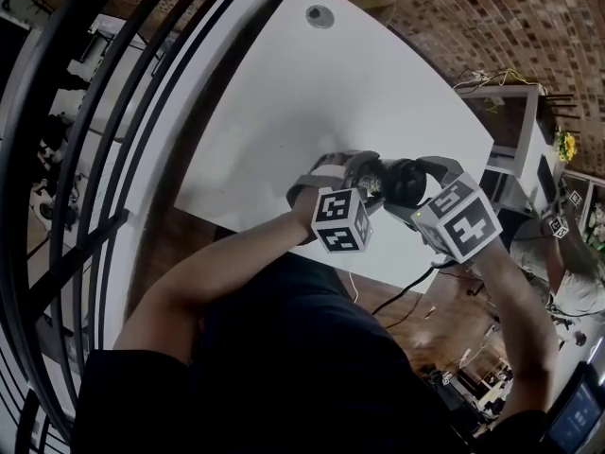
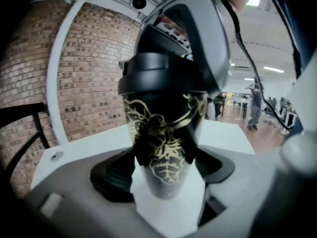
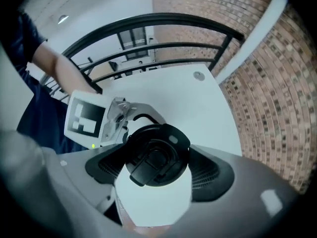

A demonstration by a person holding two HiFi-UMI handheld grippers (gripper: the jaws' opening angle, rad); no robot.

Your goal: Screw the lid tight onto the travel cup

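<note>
Black travel cup (image 2: 166, 133) with a gold line pattern sits between the two grippers, over the near part of the white table (image 1: 312, 93). Cup is roughly upright in the left gripper view, base end nearest the camera. Cannot tell whether the base rests on the table top.

Left gripper (image 2: 166, 162): jaws stand wide, one dark pad on each side of the cup's lower body. Both pads (image 2: 114, 170) appear to meet the cup wall, with no gap showing on either side. Recorded as a grip on the cup body, below the gold pattern's widest part.

Black lid (image 3: 156, 152) is on top of the cup. Its rim lines up with the cup mouth in the left gripper view. Whether it is fully seated cannot be told.

Right gripper (image 3: 157, 157): comes at the lid from above, and its camera looks down onto the lid's top face and flip closure. Ribbed pads (image 3: 208, 170) sit against opposite sides of the lid rim, jaws closed on it. In the left gripper view the right gripper's grey body hangs over the lid, touching it.

Head view: the two marker cubes are side by side just off the table's near edge, with the dark cup between and beyond them.

Surroundings: round grommet (image 1: 319, 15) at the far end of the table, brick wall (image 2: 89, 78) behind, black railing (image 3: 148, 21) along the table's far side.
</note>
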